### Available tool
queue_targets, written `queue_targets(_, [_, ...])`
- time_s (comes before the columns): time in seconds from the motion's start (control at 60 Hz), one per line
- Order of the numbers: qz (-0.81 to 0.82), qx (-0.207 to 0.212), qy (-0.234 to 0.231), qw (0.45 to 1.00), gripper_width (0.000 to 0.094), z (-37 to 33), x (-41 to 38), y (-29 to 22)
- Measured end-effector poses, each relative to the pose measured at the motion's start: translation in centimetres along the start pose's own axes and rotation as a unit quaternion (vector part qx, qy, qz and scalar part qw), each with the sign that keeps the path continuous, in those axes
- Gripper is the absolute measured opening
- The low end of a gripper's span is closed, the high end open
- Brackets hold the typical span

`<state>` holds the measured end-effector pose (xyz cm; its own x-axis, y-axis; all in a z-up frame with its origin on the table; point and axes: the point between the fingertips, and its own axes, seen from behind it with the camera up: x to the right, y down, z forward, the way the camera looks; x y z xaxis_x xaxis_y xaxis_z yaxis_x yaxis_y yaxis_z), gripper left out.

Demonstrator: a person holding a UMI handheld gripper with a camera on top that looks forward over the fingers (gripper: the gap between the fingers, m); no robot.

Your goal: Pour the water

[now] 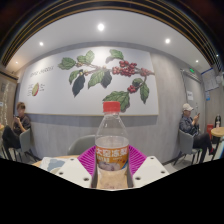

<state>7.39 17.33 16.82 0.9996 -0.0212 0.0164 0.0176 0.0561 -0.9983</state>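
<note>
A clear plastic water bottle [112,140] with a red cap and a red label stands upright between my gripper's fingers. My gripper [112,168] is shut on the bottle: the magenta pads [88,160] press on it at both sides, at the level of the label. The bottle is raised so that its cap stands before the wall mural. The lower part of the bottle and the fingertips are hidden at the bottom of the view. No cup or other vessel is in sight.
A white wall with a large mural of leaves and red berries [105,75] fills the back. A seated person [18,125] is at the left and another seated person [188,125] at the right, at small tables. A white tabletop [50,165] lies just below the bottle.
</note>
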Motion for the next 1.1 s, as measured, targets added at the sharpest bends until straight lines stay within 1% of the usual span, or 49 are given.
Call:
queue_targets(0.133, [-0.011,-0.035,-0.01,0.999,0.0407,-0.2,-1.5,2.2])
queue_targets(0.15, [-0.016,-0.026,-0.014,0.999,0.0407,0.8,0.3,2.7])
queue_targets(0.167, [-0.015,-0.021,-0.01,1.0,0.0406,0.1,-0.9,2.6])
queue_targets(0.417, [-0.004,-0.017,-0.014,1.0,0.0406,-0.1,-0.6,2.7])
queue_targets(0.433, [-0.003,-0.017,-0.014,1.0,0.0417,-0.1,-0.7,2.7])
queue_targets(0.517, [-0.002,-0.02,-0.014,1.0,0.054,-0.1,-0.7,2.4])
queue_targets(0.533, [-0.002,-0.023,-0.013,1.0,0.0577,-0.1,-0.7,2.5])
queue_targets(0.567, [-0.004,-0.039,-0.013,0.999,0.0694,-0.1,-0.7,3.1])
queue_targets(0.6, [-0.002,-0.057,-0.01,0.998,0.0838,-0.6,-0.6,3.4])
queue_targets(0.617, [0.0,-0.063,-0.008,0.998,0.0868,-1.1,-0.3,3.3])
queue_targets(0.65, [0.005,-0.067,-0.009,0.998,0.0842,-1.7,-0.4,3.1])
queue_targets(0.733, [0.008,-0.074,-0.014,0.997,0.0848,-3.1,-0.5,2.4])
queue_targets(0.8, [0.003,-0.093,-0.007,0.996,0.085,-5.8,-0.1,2.4])
queue_targets(0.85, [-0.002,-0.092,-0.01,0.996,0.085,-8.0,-0.3,1.6])
queue_targets(1.0, [-0.001,-0.094,-0.034,0.995,0.0849,-15.2,-1.8,0.3])
queue_targets(1.1, [0.018,-0.1,-0.061,0.993,0.0846,-20.9,-2.9,0.4])
